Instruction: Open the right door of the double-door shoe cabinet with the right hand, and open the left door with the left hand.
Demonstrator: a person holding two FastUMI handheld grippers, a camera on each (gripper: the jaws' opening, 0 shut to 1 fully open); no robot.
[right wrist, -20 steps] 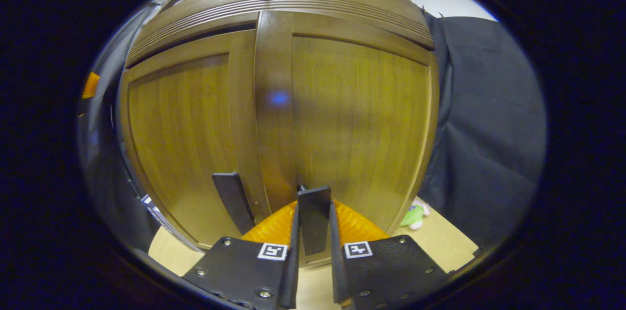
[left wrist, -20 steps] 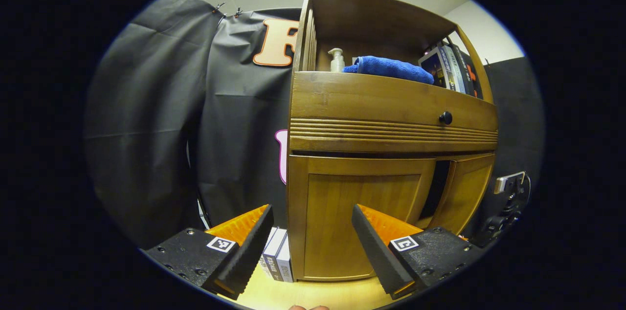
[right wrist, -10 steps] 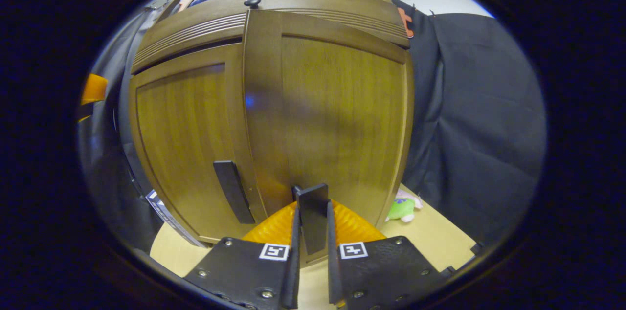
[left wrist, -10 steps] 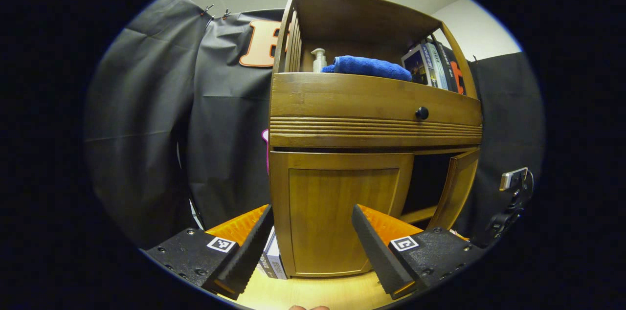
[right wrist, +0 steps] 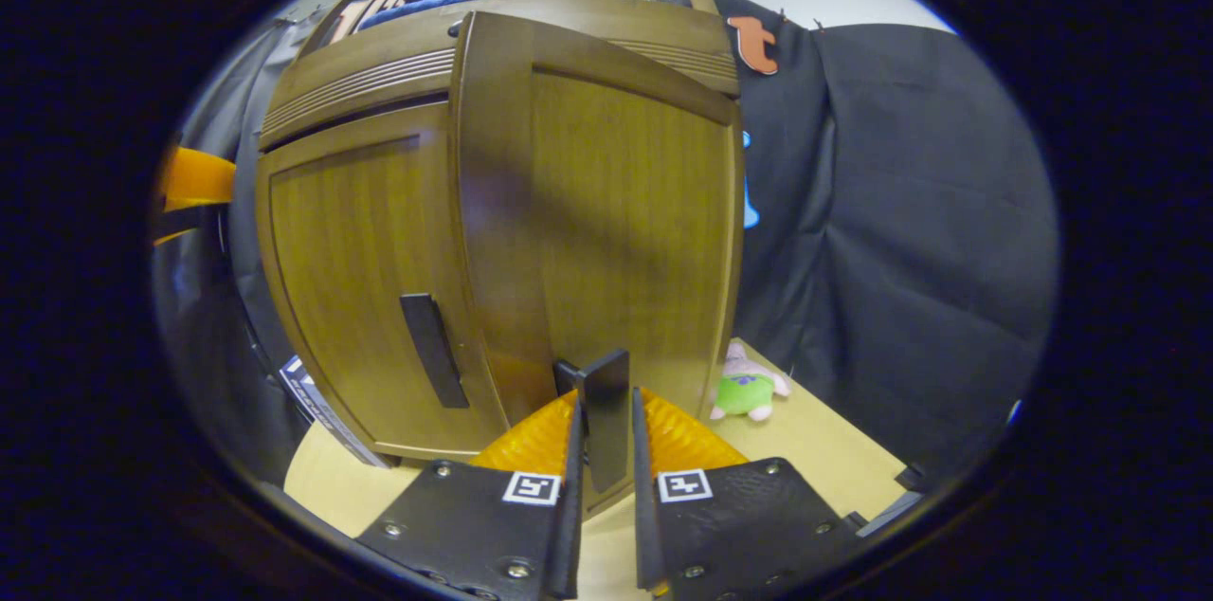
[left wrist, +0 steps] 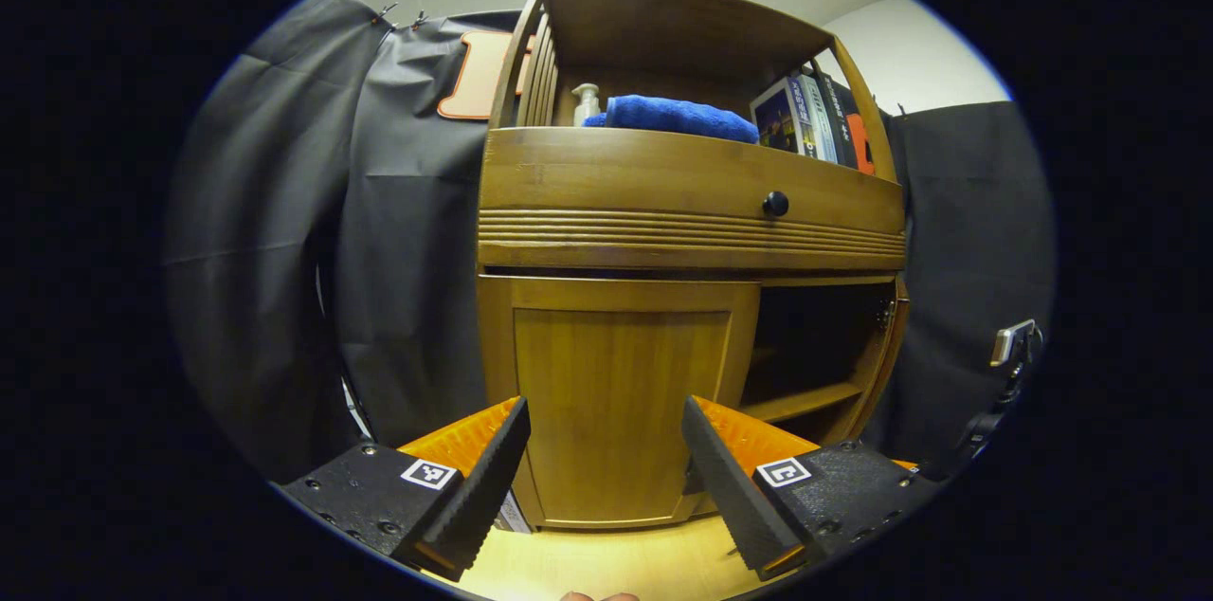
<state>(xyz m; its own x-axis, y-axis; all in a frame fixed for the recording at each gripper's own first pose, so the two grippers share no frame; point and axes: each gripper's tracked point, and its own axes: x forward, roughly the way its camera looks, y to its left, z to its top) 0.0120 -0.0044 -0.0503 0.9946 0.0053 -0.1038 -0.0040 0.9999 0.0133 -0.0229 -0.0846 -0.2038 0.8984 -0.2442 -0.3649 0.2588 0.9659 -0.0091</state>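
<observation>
Right gripper view: right gripper pinches right door's handle between both fingers; right door swung out. Left gripper fingers spread, off closed left door.

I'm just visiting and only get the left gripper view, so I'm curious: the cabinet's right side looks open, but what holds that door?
Observer: The right tongs are clamped on the handle of the right door.
Visitor: Has the left door a handle? I can't see one.
Observer: Yes, a dark upright bar near its inner edge.
Visitor: Anything else nearby?
Observer: A green and pink plush toy lies on the floor beside the cabinet.
</observation>
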